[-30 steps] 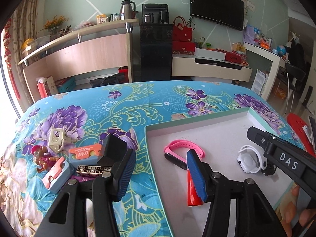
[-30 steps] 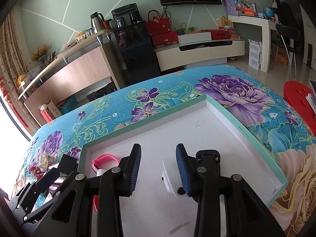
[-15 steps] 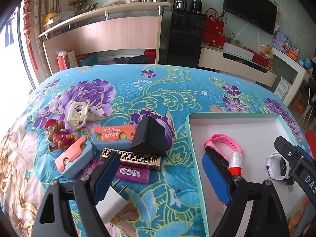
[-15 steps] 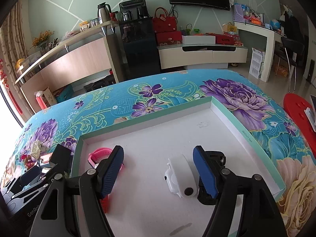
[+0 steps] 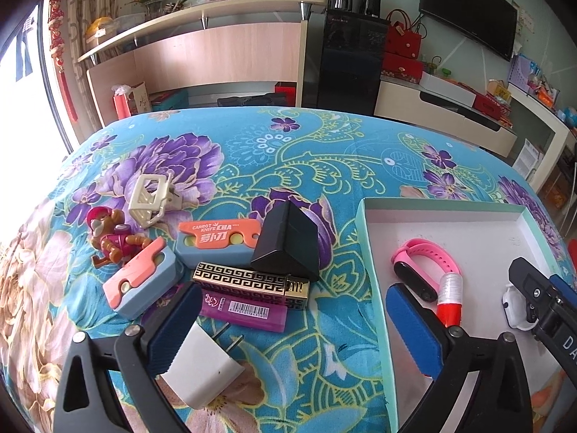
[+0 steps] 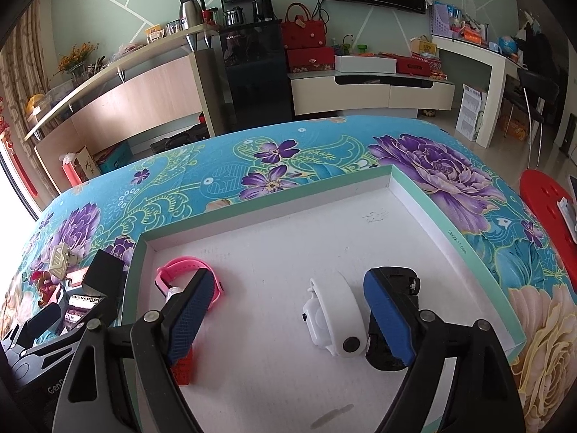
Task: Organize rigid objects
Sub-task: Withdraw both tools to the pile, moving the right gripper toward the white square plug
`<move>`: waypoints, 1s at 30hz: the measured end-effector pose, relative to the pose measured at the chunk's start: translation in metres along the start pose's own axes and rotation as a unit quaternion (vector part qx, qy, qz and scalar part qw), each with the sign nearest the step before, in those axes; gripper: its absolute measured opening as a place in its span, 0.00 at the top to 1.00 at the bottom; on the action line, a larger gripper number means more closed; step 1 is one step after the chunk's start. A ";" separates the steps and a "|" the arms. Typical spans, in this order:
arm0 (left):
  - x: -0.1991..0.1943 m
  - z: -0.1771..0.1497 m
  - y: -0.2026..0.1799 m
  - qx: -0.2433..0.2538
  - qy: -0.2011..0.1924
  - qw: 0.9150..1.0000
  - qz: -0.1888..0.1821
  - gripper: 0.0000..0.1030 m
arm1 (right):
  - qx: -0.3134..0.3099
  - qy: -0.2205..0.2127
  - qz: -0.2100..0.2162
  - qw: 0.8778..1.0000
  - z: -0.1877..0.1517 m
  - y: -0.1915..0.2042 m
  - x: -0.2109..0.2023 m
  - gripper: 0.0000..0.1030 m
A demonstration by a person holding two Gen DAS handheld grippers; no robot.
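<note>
White smartwatch (image 6: 333, 319) lies free in the shallow box (image 6: 454, 238) beside the pink band (image 6: 187, 270), between the right gripper (image 6: 288, 319) fingers, which are opening; left gripper (image 5: 292, 328), also opening, empty, straddles the box's rim beside a white charger plug (image 5: 202, 364), a likely pickup

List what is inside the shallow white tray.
Inside the tray: a pink wristband, a white smartwatch, a red item and a black object. The right gripper, jaws opening, hides part of the last two.
</note>
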State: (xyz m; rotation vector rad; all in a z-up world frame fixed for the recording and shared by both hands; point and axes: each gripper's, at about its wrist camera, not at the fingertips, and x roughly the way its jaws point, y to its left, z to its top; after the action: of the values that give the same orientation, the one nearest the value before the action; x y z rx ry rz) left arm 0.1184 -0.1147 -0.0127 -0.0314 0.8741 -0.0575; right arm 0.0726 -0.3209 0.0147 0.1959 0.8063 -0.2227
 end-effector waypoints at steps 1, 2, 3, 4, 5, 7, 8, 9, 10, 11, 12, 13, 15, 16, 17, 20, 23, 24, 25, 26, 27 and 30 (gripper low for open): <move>0.001 0.000 0.000 -0.001 0.002 1.000 0.002 0.00 | -0.001 0.001 -0.001 1.000 0.000 0.000 0.000 0.17; 0.002 0.000 0.001 -0.001 0.004 1.000 0.003 0.00 | -0.001 0.002 -0.003 1.000 0.000 0.001 0.001 0.15; 0.004 0.000 0.001 -0.002 0.006 1.000 0.004 0.00 | -0.001 0.002 -0.004 1.000 -0.001 0.000 0.001 0.09; 0.004 -0.001 0.001 -0.003 0.008 1.000 0.004 0.00 | -0.001 0.003 -0.006 1.000 -0.001 0.001 0.002 0.07; 0.004 -0.001 0.002 -0.004 0.008 1.000 0.003 0.00 | 0.000 0.002 -0.006 1.000 -0.001 0.000 0.001 0.06; 0.004 0.000 0.003 -0.007 0.007 1.000 0.005 0.00 | 0.000 0.001 -0.007 1.000 0.000 0.000 0.001 0.06; 0.003 0.000 0.004 -0.008 0.006 1.000 0.006 0.00 | 0.000 -0.001 -0.008 1.000 0.000 0.000 0.000 0.06; 0.002 0.000 0.005 -0.010 0.005 1.000 0.006 0.00 | 0.000 -0.002 -0.008 1.000 0.000 0.001 0.000 0.06; 0.001 0.001 0.006 -0.012 0.003 1.000 0.005 0.00 | -0.001 -0.004 -0.008 1.000 0.000 0.001 -0.001 0.06; 0.000 0.002 0.008 -0.014 0.002 1.000 0.003 0.00 | -0.002 -0.006 -0.008 1.000 0.001 0.002 -0.002 0.06; -0.002 0.003 0.010 -0.016 0.000 1.000 0.002 0.00 | -0.003 -0.010 -0.007 1.000 0.001 0.003 -0.004 0.06; -0.003 0.004 0.012 -0.018 -0.001 1.000 0.002 0.00 | -0.003 -0.015 -0.006 1.000 0.002 0.005 -0.007 0.06; -0.006 0.006 0.018 -0.020 -0.002 1.000 0.004 0.00 | -0.008 -0.023 0.004 1.000 0.003 0.012 -0.011 0.06; -0.008 0.008 0.022 -0.023 -0.002 1.000 0.006 0.00 | -0.011 -0.027 0.007 1.000 0.003 0.016 -0.012 0.06; -0.010 0.009 0.027 -0.025 -0.002 1.000 0.009 0.00 | -0.013 -0.030 0.010 0.999 0.004 0.020 -0.014 0.06; -0.013 0.012 0.045 -0.033 -0.001 0.999 0.032 0.00 | -0.013 -0.032 0.029 0.999 0.004 0.033 -0.016 0.06; -0.017 0.014 0.068 -0.049 -0.001 0.997 0.061 0.00 | -0.013 -0.029 0.064 0.997 0.003 0.048 -0.018 0.06; -0.019 0.015 0.075 -0.054 0.000 0.996 0.070 0.00 | -0.017 -0.028 0.072 0.997 0.003 0.054 -0.019 0.06; -0.020 0.016 0.083 -0.059 0.001 0.995 0.079 0.00 | -0.022 -0.027 0.078 0.996 0.002 0.060 -0.019 0.06; -0.021 0.016 0.092 -0.065 0.002 0.994 0.088 0.00 | -0.029 -0.027 0.081 0.996 0.001 0.066 -0.020 0.06; -0.022 0.016 0.100 -0.071 0.003 0.993 0.096 0.00 | -0.038 -0.027 0.083 0.995 0.000 0.073 -0.020 0.06; -0.025 0.015 0.123 -0.093 0.010 0.989 0.110 0.00 | -0.063 -0.024 0.092 0.993 -0.004 0.091 -0.019 0.06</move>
State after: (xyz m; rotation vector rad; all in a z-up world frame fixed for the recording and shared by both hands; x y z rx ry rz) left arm 0.1182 0.0094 0.0097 -0.1083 0.8959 0.2316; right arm 0.0815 -0.2306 0.0344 0.1448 0.7477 -0.0020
